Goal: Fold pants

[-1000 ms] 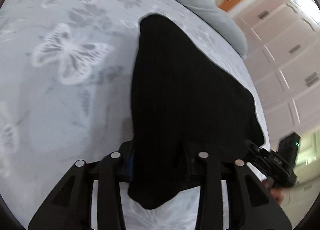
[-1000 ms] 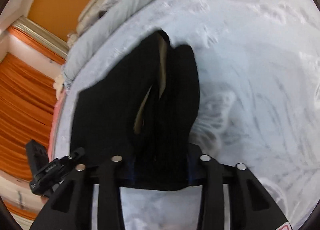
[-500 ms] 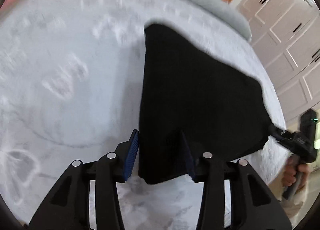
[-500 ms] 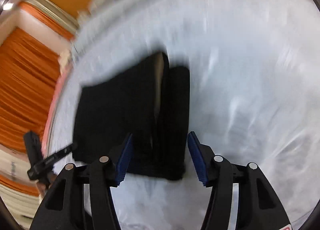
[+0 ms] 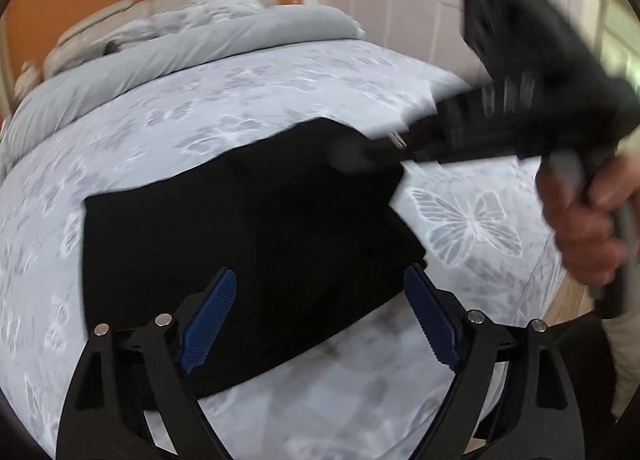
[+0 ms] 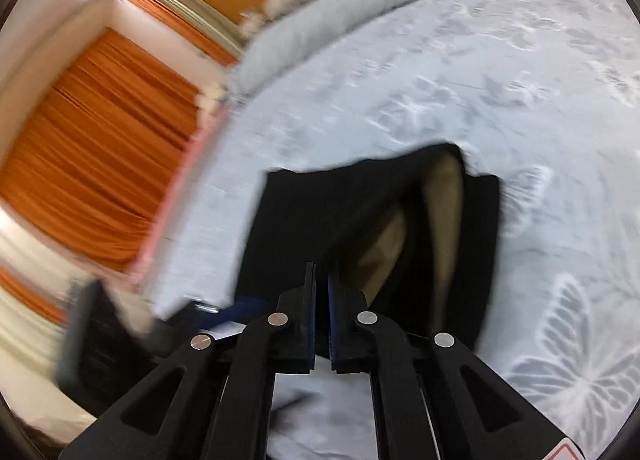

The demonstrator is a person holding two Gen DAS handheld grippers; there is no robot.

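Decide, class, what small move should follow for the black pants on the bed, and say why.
Probably bring the open left hand-held gripper down onto the near edge of the pants to fold them again. Its jaws have just been opening, with nothing pinched between them. The pants lie flat on the bed, and the right hand-held gripper is shut, seemingly empty.

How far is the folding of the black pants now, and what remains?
Done: the pants lie folded on the bed cover. In hand: nothing visibly; the left gripper has just been opening, empty, over them; the right gripper has just shut at their edge. Remaining: perhaps one more fold, since tan lining shows.
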